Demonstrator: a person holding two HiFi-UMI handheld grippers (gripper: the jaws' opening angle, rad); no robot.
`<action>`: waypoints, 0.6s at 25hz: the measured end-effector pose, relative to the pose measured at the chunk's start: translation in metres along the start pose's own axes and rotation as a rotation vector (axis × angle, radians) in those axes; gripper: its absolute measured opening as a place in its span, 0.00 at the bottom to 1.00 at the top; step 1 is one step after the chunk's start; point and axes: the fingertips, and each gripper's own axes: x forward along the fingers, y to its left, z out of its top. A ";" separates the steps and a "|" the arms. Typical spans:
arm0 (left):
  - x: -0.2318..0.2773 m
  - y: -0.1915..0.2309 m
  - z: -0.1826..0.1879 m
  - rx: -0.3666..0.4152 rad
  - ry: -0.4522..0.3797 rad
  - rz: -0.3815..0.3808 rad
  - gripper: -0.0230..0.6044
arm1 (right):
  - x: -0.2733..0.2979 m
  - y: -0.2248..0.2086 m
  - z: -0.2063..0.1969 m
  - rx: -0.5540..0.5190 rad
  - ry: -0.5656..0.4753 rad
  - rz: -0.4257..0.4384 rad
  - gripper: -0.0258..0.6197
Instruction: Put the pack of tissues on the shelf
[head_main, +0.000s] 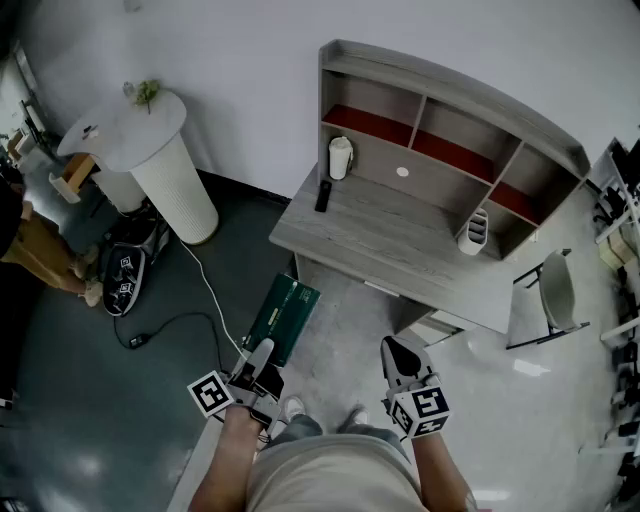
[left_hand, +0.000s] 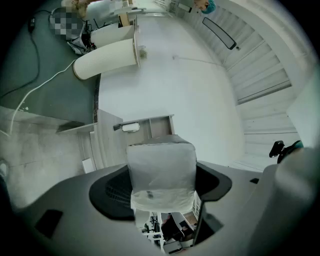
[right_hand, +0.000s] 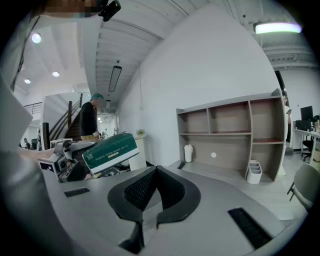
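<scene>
My left gripper (head_main: 263, 352) is shut on a green pack of tissues (head_main: 283, 317), which sticks out forward over the floor, short of the desk. In the left gripper view the pack's pale wrapped end (left_hand: 161, 175) fills the gap between the jaws. The right gripper view shows the pack (right_hand: 111, 152) to its left, green with white print. The grey shelf unit (head_main: 450, 130) stands on the desk (head_main: 400, 255) ahead, with open compartments with red backs. My right gripper (head_main: 399, 354) hangs beside the left one, shut and empty, its jaws meeting at the tips (right_hand: 155, 169).
On the desk stand a white canister (head_main: 340, 157), a black remote (head_main: 323, 195) and a white pen holder (head_main: 473, 232). A white ribbed pedestal table (head_main: 150, 150) is at the left, a cable (head_main: 205, 290) crosses the floor, and a chair (head_main: 555, 295) stands at the right.
</scene>
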 end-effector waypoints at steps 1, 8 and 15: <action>-0.002 0.001 0.007 -0.004 0.002 -0.001 0.62 | 0.004 0.006 0.000 0.000 0.004 -0.004 0.08; -0.011 0.013 0.056 -0.027 0.028 -0.023 0.62 | 0.038 0.044 0.009 -0.019 0.010 -0.035 0.08; -0.012 0.027 0.099 -0.062 0.060 -0.055 0.62 | 0.064 0.060 0.021 0.016 -0.019 -0.118 0.09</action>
